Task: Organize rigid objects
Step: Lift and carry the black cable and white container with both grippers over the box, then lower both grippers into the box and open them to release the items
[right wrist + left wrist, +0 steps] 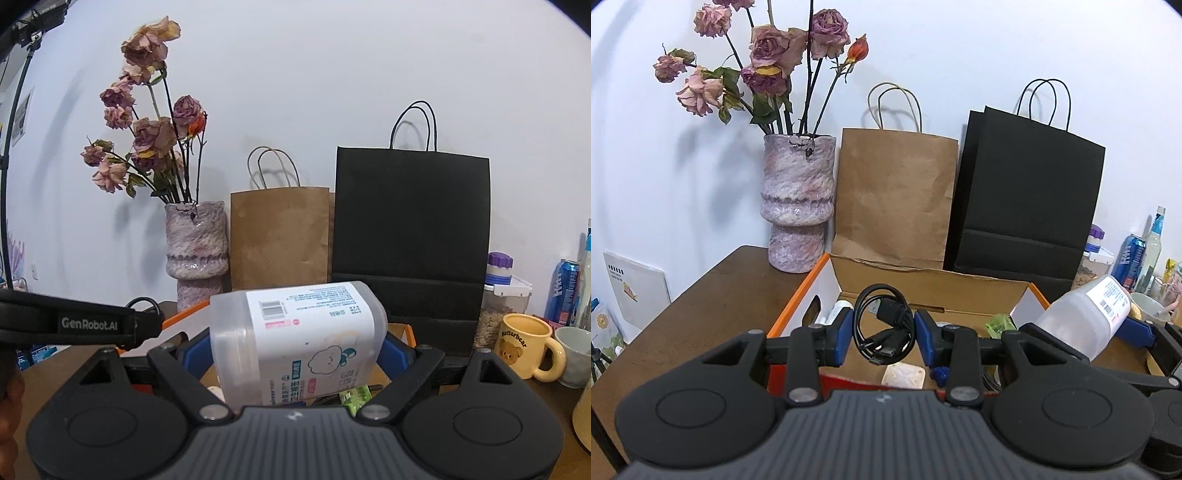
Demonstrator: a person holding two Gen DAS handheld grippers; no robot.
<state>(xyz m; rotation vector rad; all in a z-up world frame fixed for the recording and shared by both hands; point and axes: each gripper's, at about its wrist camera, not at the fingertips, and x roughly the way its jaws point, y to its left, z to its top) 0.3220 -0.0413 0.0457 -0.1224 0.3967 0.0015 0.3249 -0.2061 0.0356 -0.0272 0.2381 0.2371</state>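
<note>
Two grippers, each holding one object above one open cardboard box (827, 280). The left gripper (884, 332) pinches one coiled black cable (882, 325) between its two blue pads. The right gripper (295, 350), jaws spread wide, clamps one translucent plastic container (299, 339), lying on its side, label up. Behind the box: one vase (798, 199) of dried roses (764, 55) and two paper bags, one brown bag (897, 195), one black bag (1027, 199). At right: one yellow mug (524, 345), one blue can (563, 291).
</note>
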